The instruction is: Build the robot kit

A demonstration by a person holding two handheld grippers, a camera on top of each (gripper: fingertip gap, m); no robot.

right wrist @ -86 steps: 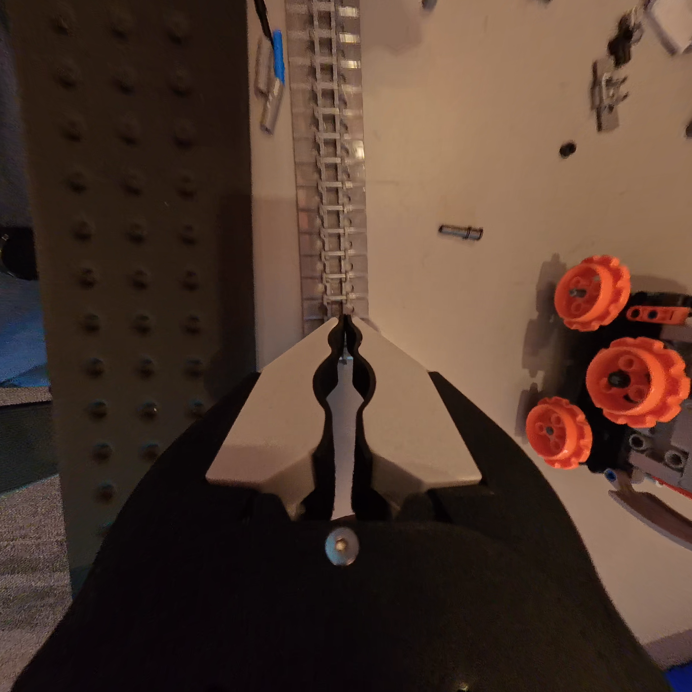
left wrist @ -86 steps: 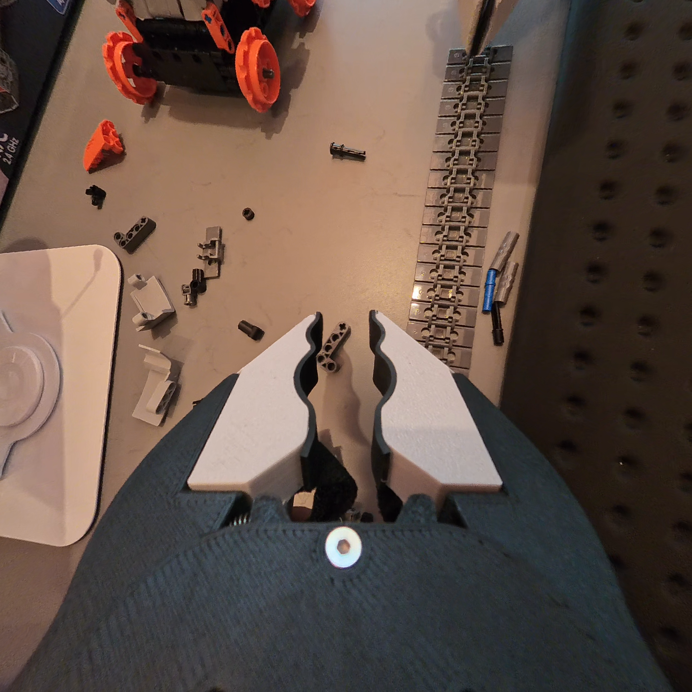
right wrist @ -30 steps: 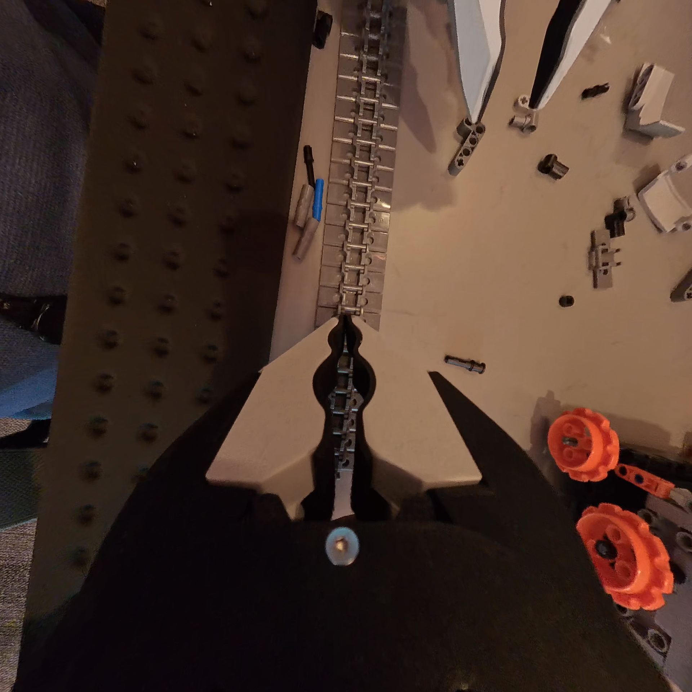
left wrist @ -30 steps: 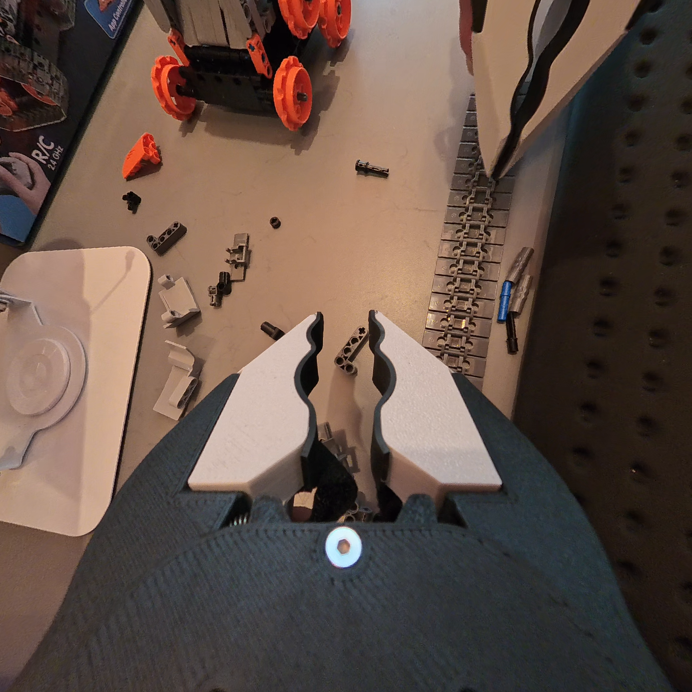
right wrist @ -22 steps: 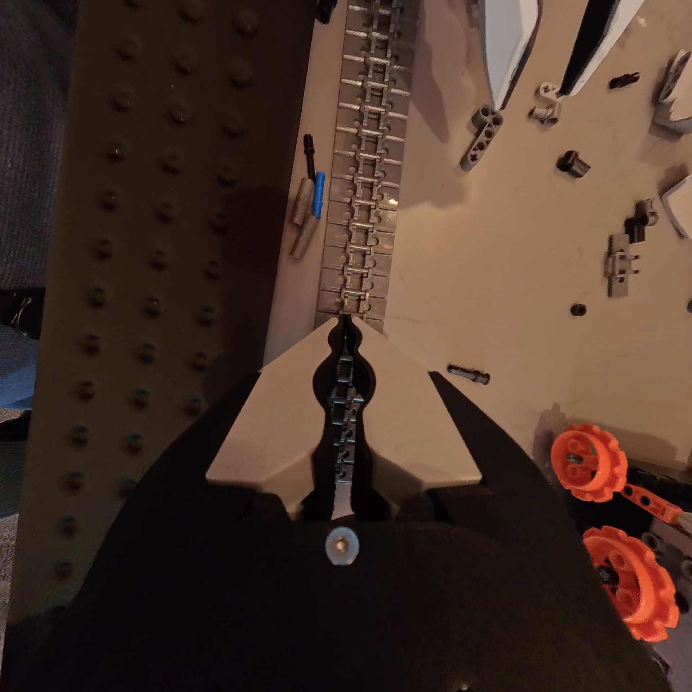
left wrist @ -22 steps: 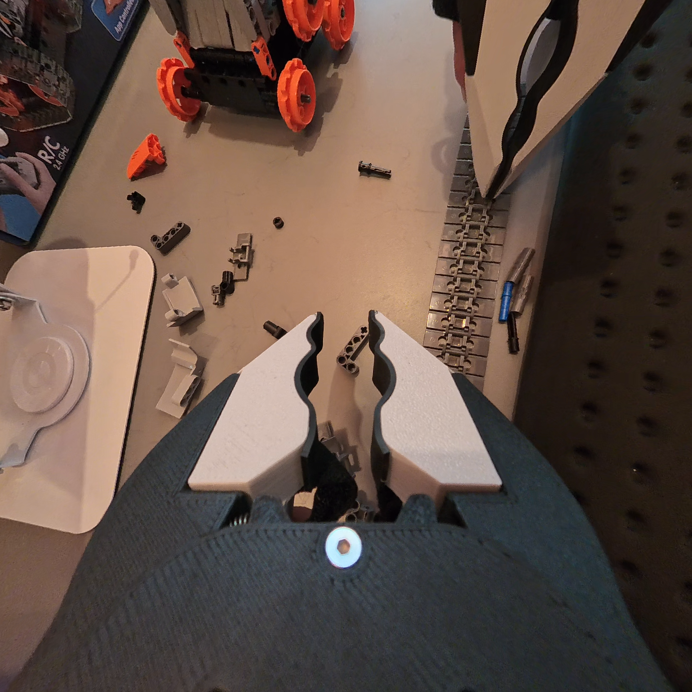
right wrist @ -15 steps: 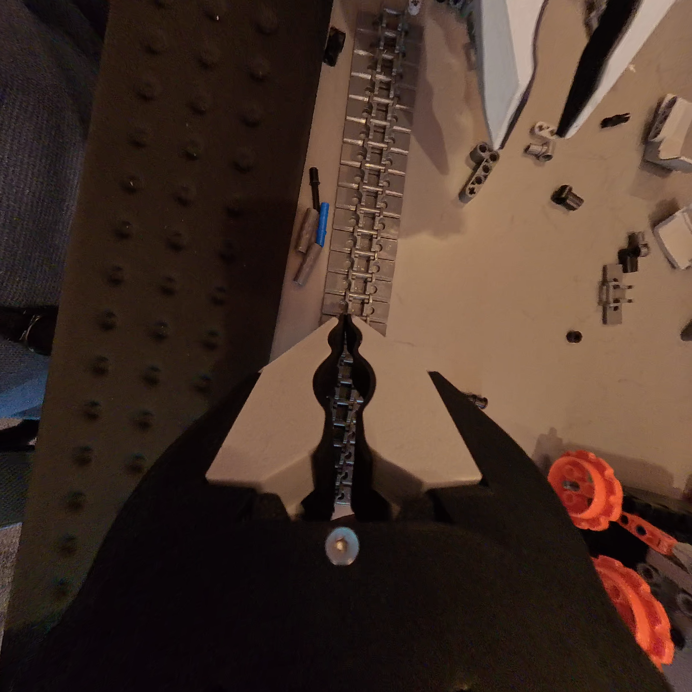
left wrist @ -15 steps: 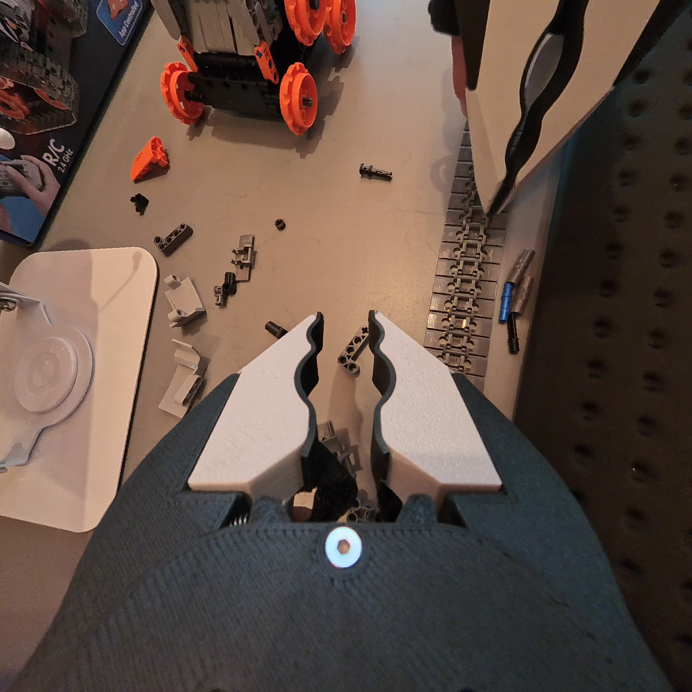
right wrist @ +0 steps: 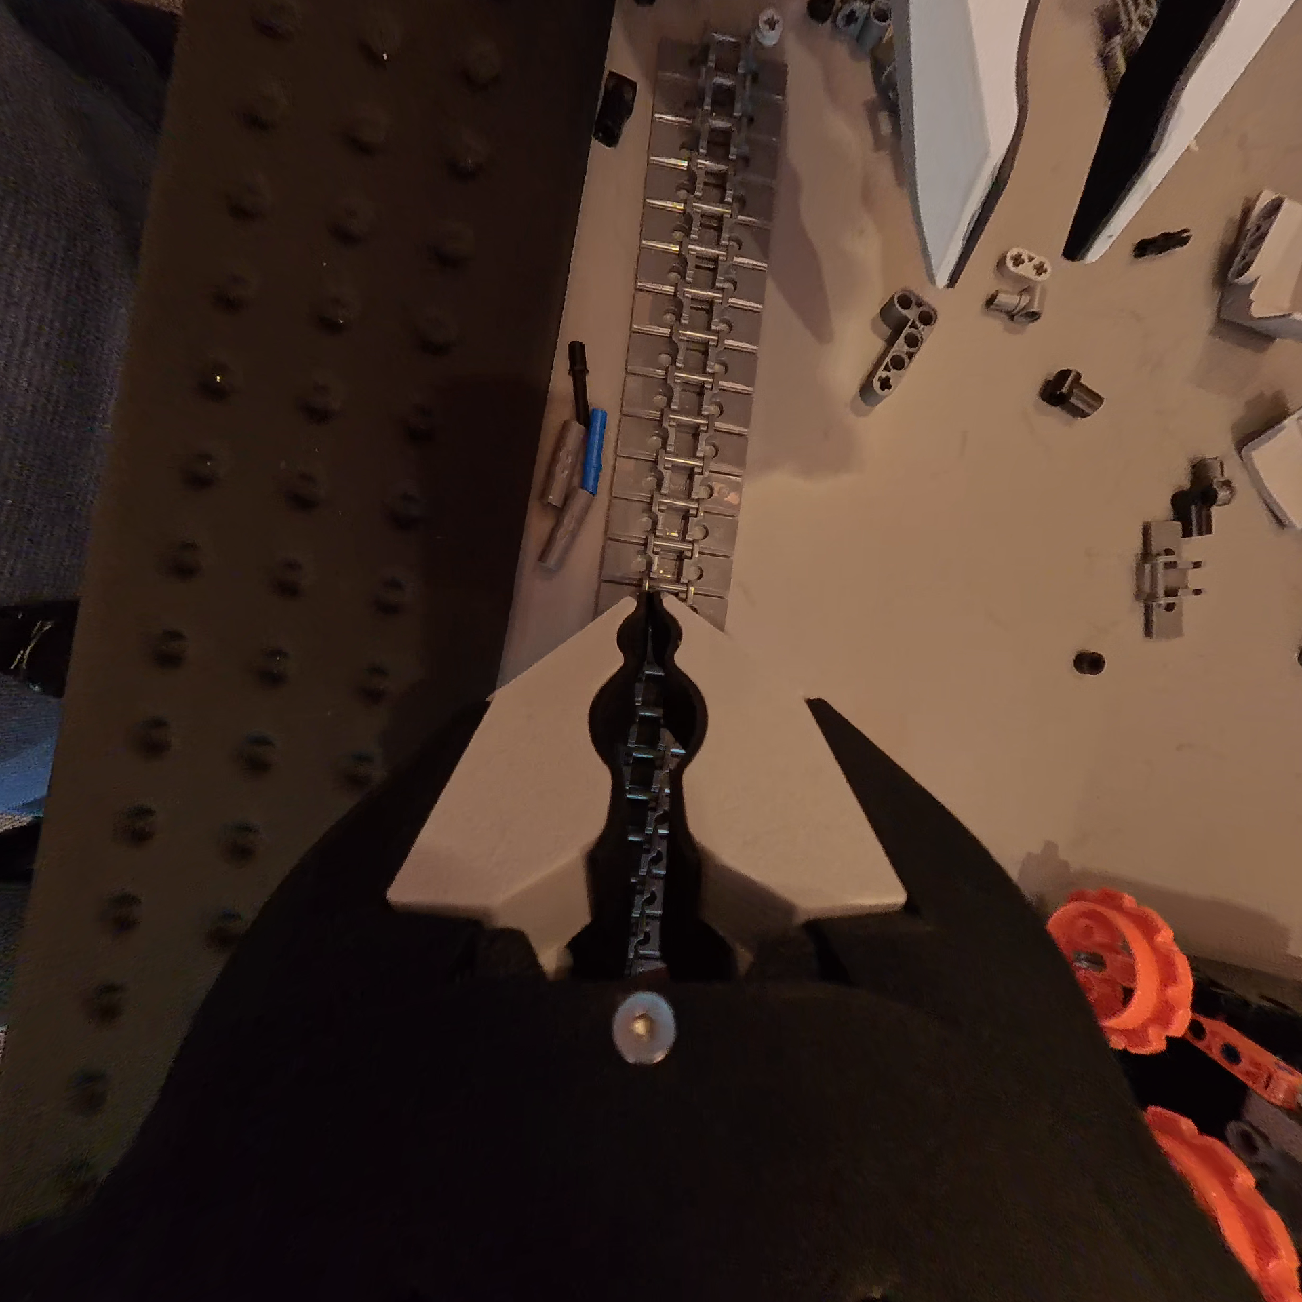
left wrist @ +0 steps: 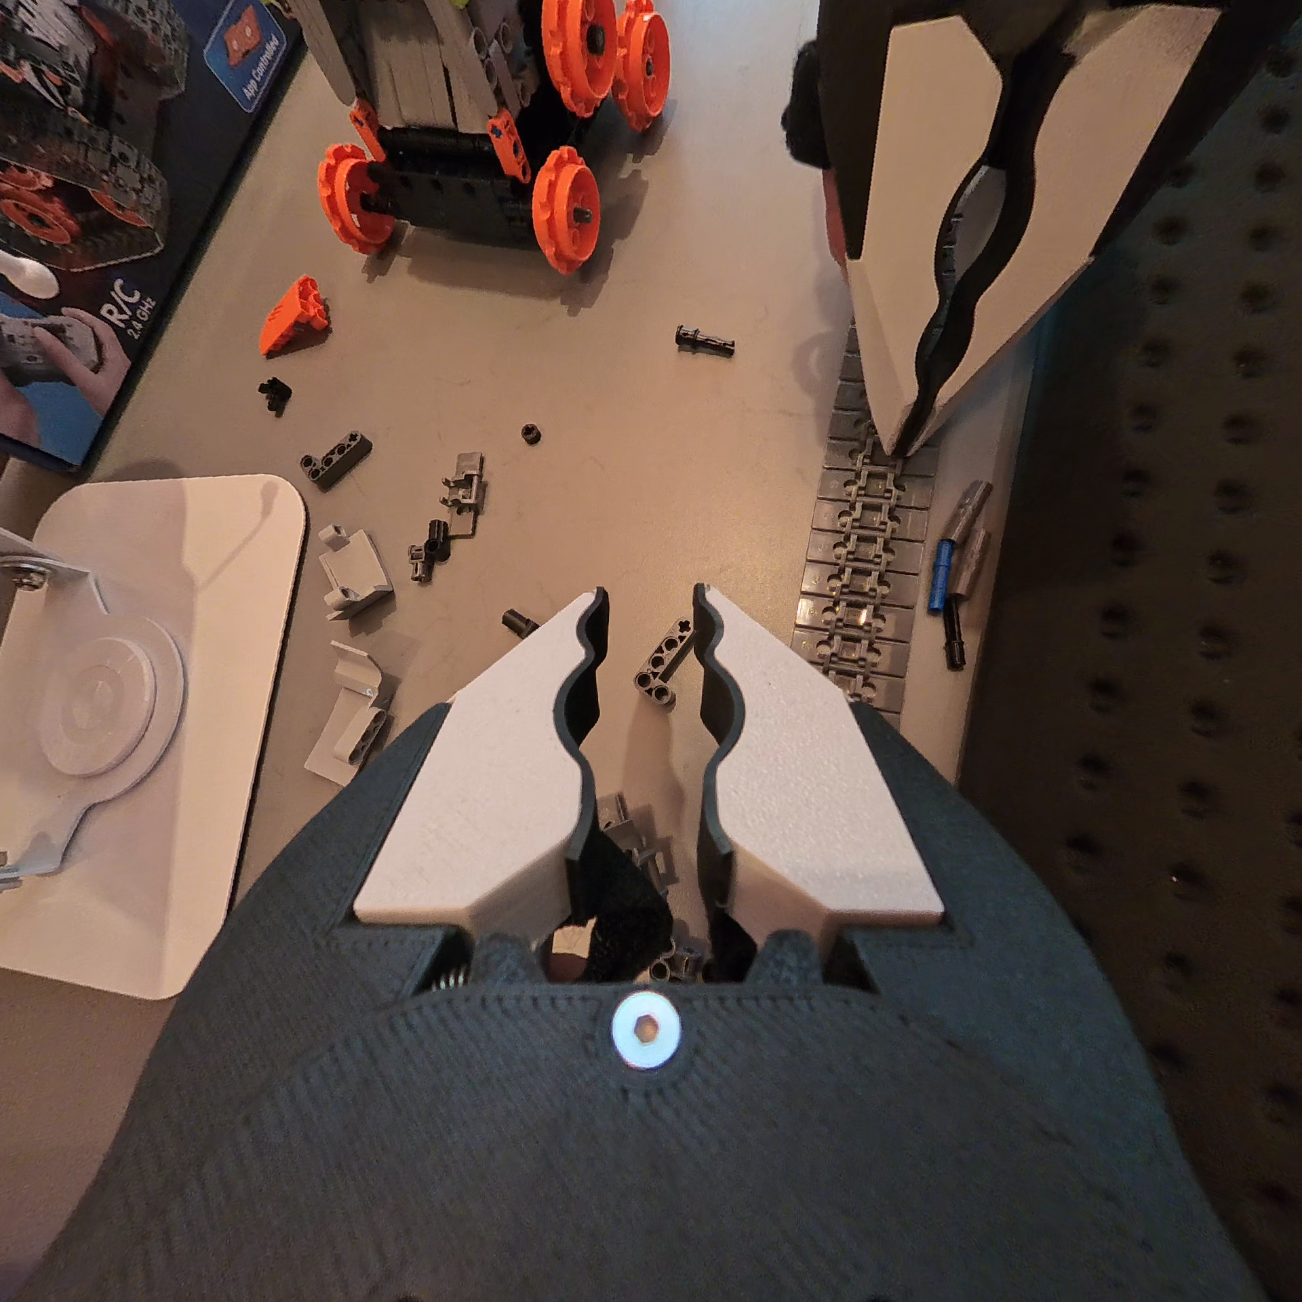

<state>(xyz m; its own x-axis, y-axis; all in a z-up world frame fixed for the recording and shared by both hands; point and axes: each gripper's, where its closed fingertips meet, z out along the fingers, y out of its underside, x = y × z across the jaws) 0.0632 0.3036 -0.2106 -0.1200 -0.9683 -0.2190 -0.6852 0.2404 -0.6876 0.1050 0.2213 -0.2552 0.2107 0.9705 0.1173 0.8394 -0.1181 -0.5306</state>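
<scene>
Our right claw (right wrist: 649, 599) is clamped on the near end of the grey track strip (right wrist: 694, 394); links of it run back between the closed jaws, and the rest lies flat on the worktop (right wrist: 916, 563), stretching away from the tips. Just left of the strip we see a blue pin (right wrist: 594, 451), two grey pins and a black one, lying against the edge of a dark studded board (right wrist: 317, 423).

Our left claw (left wrist: 649, 599) hangs over the worktop with its jaws apart and nothing between them. Beneath the gap lies a small dark grey angled beam (left wrist: 662, 659), close to the right finger. To the left of the claw sit two pale grey panel pieces (left wrist: 352, 571) and a white plate (left wrist: 176, 704). Farther out, small black and grey connectors are scattered, then an orange wedge piece (left wrist: 292, 325). Beyond these stands a vehicle model with orange wheels (left wrist: 465, 141), and a printed box (left wrist: 91, 211) at far left.
</scene>
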